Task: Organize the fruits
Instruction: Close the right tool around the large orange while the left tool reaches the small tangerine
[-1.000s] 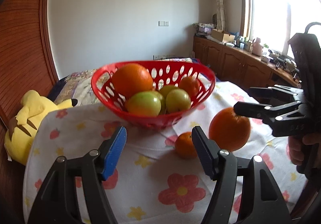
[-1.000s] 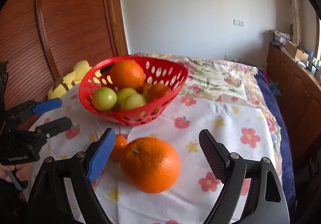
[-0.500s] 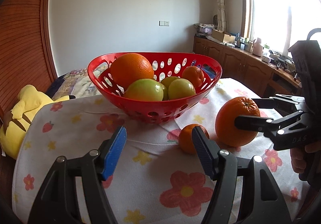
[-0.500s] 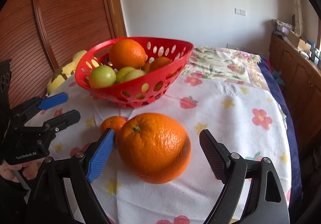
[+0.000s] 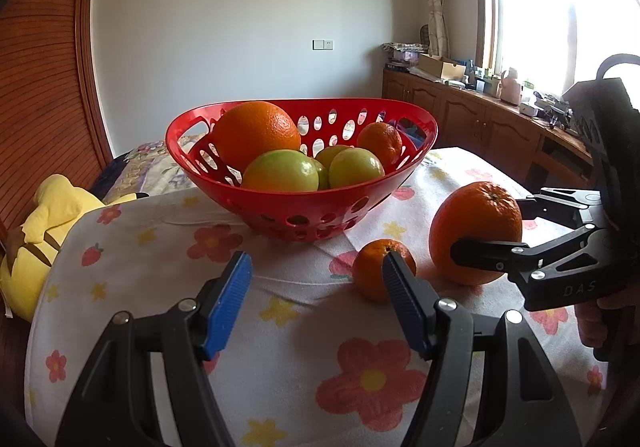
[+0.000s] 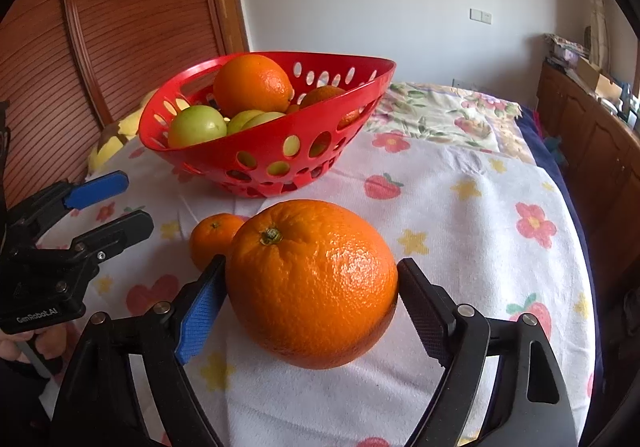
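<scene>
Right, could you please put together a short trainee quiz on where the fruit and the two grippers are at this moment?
1. True or false: the large orange on the flowered cloth lies between the fingers of the right gripper.
2. How many fruits lie on the cloth outside the red basket? A one, B two, C three.
3. What does the left gripper hold?

Key
1. True. The jaws have just been closing with the orange between them; whether the pads press on it yet cannot be told.
2. B: the large orange and the small orange beside it.
3. Nothing; its jaws stand open over bare cloth.
</scene>
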